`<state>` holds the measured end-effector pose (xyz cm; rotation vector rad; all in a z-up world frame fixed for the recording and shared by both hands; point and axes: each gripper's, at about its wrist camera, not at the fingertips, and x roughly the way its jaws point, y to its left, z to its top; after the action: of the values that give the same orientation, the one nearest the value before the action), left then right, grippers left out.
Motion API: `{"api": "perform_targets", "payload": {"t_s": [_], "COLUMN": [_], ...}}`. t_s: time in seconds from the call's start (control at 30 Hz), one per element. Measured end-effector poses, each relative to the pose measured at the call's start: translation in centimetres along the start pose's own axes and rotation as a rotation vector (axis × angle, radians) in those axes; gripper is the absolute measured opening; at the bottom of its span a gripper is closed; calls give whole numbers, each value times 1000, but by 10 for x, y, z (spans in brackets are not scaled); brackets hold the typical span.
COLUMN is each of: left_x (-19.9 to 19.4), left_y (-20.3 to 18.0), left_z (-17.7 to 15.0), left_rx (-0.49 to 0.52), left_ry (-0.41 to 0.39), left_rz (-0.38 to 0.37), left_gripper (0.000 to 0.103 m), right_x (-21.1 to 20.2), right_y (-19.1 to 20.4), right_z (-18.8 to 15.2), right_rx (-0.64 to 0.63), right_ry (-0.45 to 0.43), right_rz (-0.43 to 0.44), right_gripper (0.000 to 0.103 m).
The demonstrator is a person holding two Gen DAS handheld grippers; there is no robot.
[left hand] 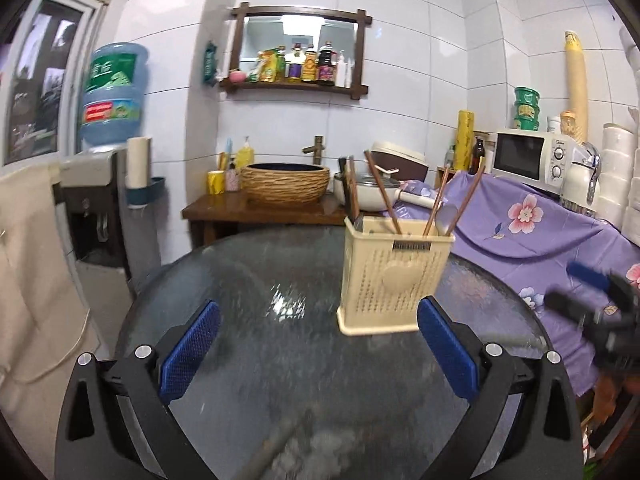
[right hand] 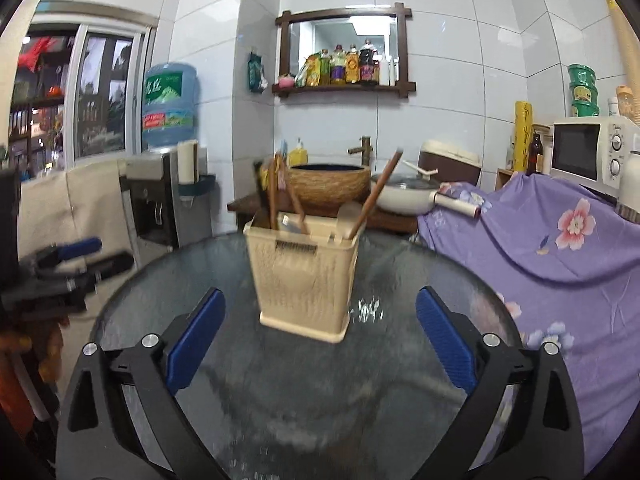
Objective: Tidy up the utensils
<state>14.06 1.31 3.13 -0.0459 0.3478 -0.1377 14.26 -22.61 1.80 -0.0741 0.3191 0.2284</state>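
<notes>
Both claws stand spread wide with nothing between their blue pads. The left gripper (left hand: 318, 350) hangs low over the round glass table (left hand: 248, 280); the right gripper (right hand: 320, 344) does the same from the other side. Each appears in the other's view as a blurred dark shape: the right one at about 3 o'clock of the left view, the left one at about 9 o'clock of the right view.

The task's thing, a cream plastic utensil holder (left hand: 394, 276), stands upright on the glass. It lies at about 1 o'clock from the left claw, its base just beside the right-hand pad (left hand: 448, 352), and at 12 o'clock from the right claw, between the lines of the two pads but beyond them. Wooden chopsticks (left hand: 382, 196) lean out of it at several angles, and a pale spoon (right hand: 347, 218) rests among them (no loose utensil shows on the table).

Risks, as judged from this arrangement:
- The holder is light and tall, and the glass is slick; a nudge from a pad could slide or tip it.
- The leaning chopsticks reach well above the rim, so a claw passing at that height could catch one and lever the holder over.
- The views are blurred, so any approach now would be poorly aimed.
- The two claws share a small table and could collide.
</notes>
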Motion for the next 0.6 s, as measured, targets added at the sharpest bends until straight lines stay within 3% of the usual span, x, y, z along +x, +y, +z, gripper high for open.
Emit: {"api": "perform_targets", "payload": {"t_s": [0.13, 0.3, 0.6], "left_x": [-22, -62, -102], "left_y": [-11, -24, -21], "left_z": [-22, -50, -64], "left_rx": [21, 38, 24], "left_ry": [30, -11, -26], "left_rz": [-5, 18, 33], "left_gripper": [97, 97, 97], "right_x": [-23, -65, -118], "right_y": [26, 46, 51], "right_z": [-46, -77, -87], "right_rx": [-23, -20, -13], "right_ry": [15, -38, -91], "right_rz": [16, 30, -7], "right_gripper": [97, 97, 97]}}
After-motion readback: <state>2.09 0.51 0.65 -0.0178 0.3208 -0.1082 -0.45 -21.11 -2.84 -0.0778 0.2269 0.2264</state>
